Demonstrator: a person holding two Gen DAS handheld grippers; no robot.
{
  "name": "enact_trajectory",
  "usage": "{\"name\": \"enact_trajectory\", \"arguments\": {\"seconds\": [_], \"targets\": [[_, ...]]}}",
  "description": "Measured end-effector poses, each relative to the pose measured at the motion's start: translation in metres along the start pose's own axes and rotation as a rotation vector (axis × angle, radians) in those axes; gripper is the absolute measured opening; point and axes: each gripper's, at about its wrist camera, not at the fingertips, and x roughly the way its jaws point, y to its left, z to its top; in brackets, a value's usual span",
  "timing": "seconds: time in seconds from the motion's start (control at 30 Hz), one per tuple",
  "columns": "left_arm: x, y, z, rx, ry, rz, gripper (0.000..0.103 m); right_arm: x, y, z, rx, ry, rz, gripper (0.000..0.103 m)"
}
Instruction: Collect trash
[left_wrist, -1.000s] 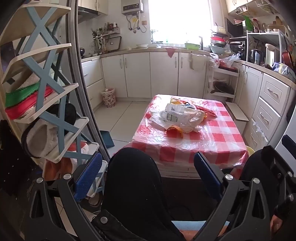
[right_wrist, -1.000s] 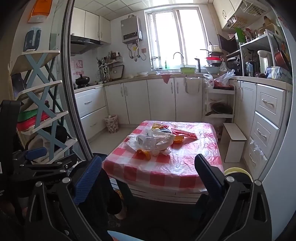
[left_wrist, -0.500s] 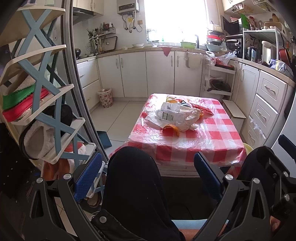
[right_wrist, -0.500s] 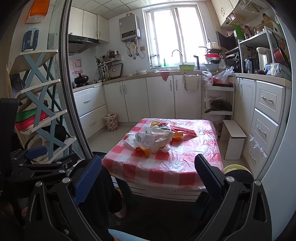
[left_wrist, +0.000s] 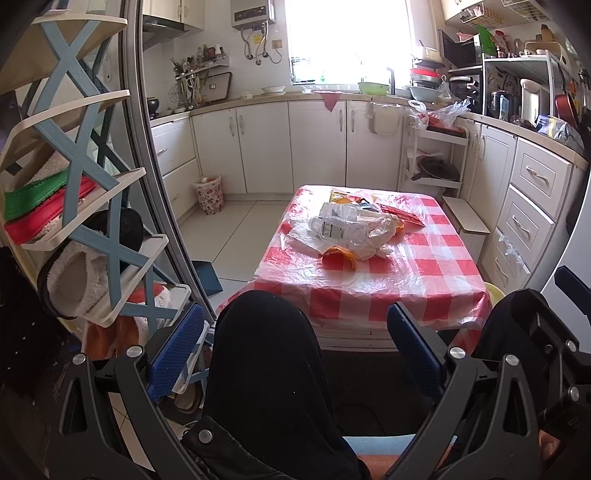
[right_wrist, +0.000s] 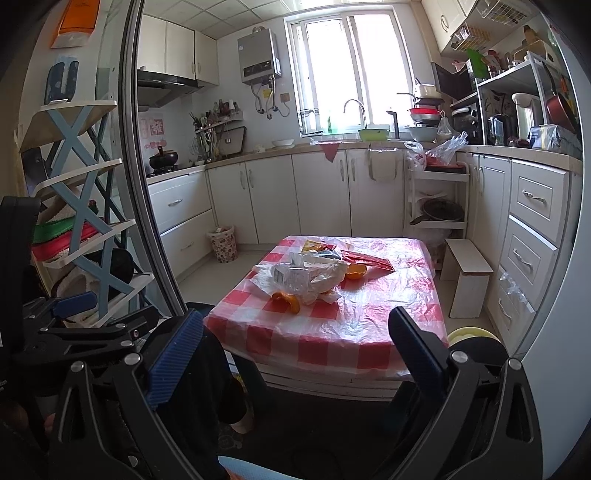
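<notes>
Left hand-held gripper: jaws spread wide, nothing between them, held low over a dark-clothed knee, well short of the surface.

Right hand-held gripper: jaws equally wide apart, nothing held, also short of the surface.

Surface: low table under a red-and-white checked cloth with clear plastic sheet.

Trash pile: heaped near the middle of the surface; crumpled plastic bag, labelled bottle, red wrapper, orange peel on the near side.

Floral waste bin: on the floor by the cabinets, well apart from the surface.

Shoe rack: far left, holding slippers.
</notes>
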Motion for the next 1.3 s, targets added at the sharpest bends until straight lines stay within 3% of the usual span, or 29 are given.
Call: {"name": "enact_trajectory", "arguments": {"seconds": [1.3], "targets": [[0.0008,0.0036,-0.0016,-0.015,-0.004,-0.008,0.095,-0.0001,-0.0036,0.002,0.011,-0.006,-0.001,0.096]]}}
